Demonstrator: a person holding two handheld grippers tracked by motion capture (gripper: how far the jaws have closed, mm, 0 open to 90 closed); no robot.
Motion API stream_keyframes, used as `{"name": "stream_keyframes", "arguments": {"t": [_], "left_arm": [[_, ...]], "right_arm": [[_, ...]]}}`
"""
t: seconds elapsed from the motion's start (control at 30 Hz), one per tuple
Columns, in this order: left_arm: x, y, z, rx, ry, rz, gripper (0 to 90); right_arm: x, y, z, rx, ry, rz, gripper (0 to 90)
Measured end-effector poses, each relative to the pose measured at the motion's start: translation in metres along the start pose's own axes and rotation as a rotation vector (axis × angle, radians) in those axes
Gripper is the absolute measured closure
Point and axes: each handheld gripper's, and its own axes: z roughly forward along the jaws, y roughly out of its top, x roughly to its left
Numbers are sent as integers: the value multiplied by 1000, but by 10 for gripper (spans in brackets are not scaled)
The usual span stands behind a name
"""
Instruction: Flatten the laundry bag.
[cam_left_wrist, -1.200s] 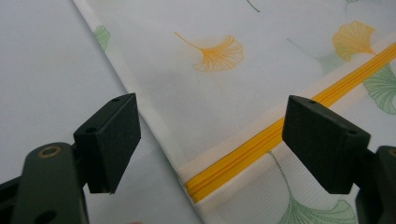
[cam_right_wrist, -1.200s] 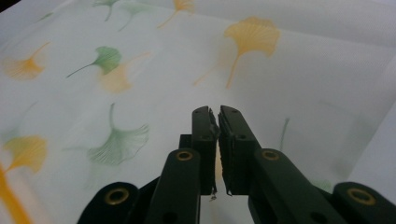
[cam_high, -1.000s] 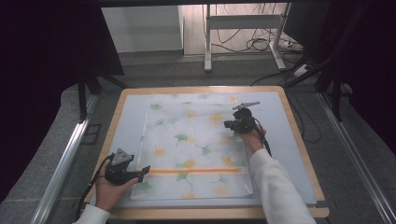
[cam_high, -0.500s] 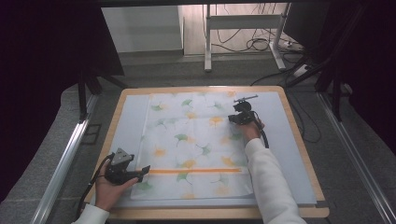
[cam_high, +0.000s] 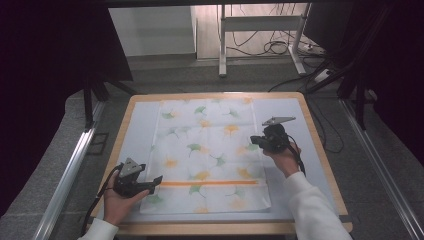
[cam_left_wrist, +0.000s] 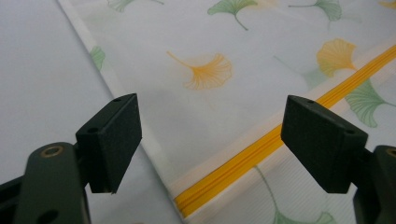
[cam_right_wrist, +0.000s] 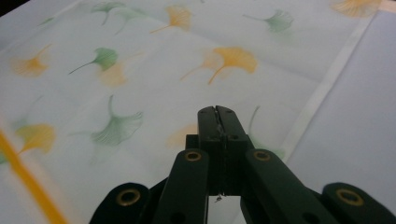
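- Your right claw (cam_right_wrist: 218, 112) is fully closed, jaws pressed flat together, nothing between them.
- In the high view your right claw (cam_high: 260, 141) sits over the right part of the white cloth with green and orange ginkgo-leaf print (cam_high: 207, 150), near its right edge, about midway along that edge.
- From the right gripper view, the closed tips point across the cloth (cam_right_wrist: 140, 79); its white right hem runs diagonally just beside the jaws. Can't tell whether the tips touch the fabric.
- Your left claw (cam_left_wrist: 212, 144) is wide open, holding nothing; the cloth's left edge and the orange stripe (cam_left_wrist: 261, 154) lie between the two pads, below them.
- In the high view your left claw (cam_high: 156, 182) is at the cloth's lower left, tips right at the left end of the orange stripe (cam_high: 210, 183). Contact with the cloth not clear.
- The cloth lies spread flat, centred on the pale blue-grey mat (cam_high: 135, 135), stripe running left-right near your side.
- The mat covers the wooden-rimmed tabletop (cam_high: 320, 145).
- Your hands come in from the bottom, the right one in a white sleeve (cam_high: 312, 210).
- Grey floor and cables (cam_high: 270, 47) beyond the far edge of the tabletop.
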Motion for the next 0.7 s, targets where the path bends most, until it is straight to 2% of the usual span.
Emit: {"name": "stream_keyframes", "arguments": {"t": [0.1, 0.3, 0.33, 0.47, 0.57, 0.67, 0.7], "left_arm": [[-8, 4, -2, -23, 16, 48, 212], [-25, 14, 4, -26, -17, 98, 215], [-30, 17, 7, -19, -35, 111, 224], [-36, 19, 12, -3, -48, 128, 224], [-37, 22, 15, -3, -61, 116, 220], [-35, 25, 18, 6, -96, 77, 222], [-35, 27, 20, 6, -86, 64, 222]], "right_arm": [[9, -13, -8, -1, 21, -4, 894], [28, -43, -20, 22, 69, -27, 894], [35, -56, -24, 32, 86, -31, 894], [43, -68, -30, 41, 98, -38, 894], [52, -78, -37, 44, 117, -42, 894], [60, -86, -40, 55, 129, -46, 894], [62, -88, -40, 58, 131, -47, 894]]}}
